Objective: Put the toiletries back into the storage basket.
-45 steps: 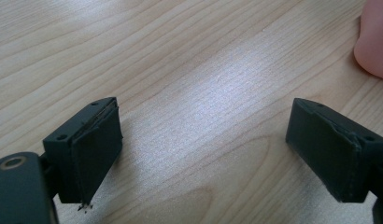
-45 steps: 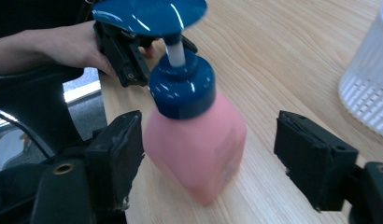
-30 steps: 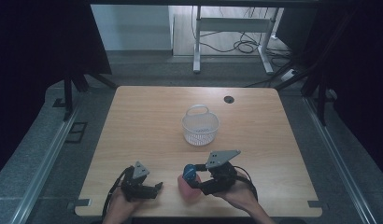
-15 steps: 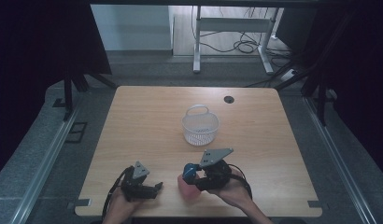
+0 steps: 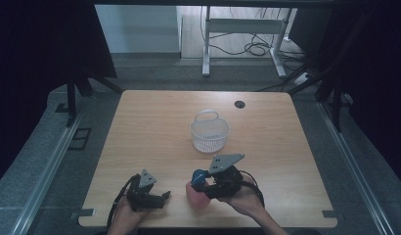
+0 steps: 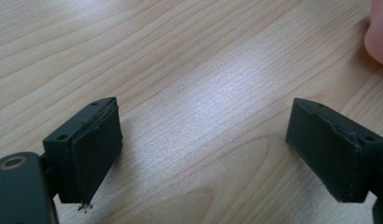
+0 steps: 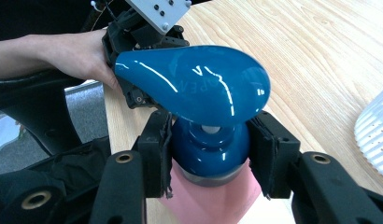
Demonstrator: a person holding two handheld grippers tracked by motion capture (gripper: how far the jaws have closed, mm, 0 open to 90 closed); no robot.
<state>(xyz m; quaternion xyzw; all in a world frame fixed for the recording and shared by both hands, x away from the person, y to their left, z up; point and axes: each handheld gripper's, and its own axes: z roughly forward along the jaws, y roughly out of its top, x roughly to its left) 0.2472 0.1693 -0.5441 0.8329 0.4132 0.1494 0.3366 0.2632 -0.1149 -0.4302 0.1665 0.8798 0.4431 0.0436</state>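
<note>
While lying near the table's point(image 5: 154, 127) near edge, pink bottle point(image 7: 213, 198) now clamped at its blue pump neck point(image 7: 210, 144) by right gripper point(image 7: 210, 154), jaws just closed; ready for lifting. Left gripper point(image 6: 203, 154) nearby, jaws apart, empty. White basket point(image 5: 210, 132) farther off.

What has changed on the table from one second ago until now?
The right gripper has just been closing its jaws on the blue pump neck of the pink bottle; its pads now press it from both sides. The hand barely shifted. The left gripper, open over bare wood, the white basket and the table stayed as they were.
</note>
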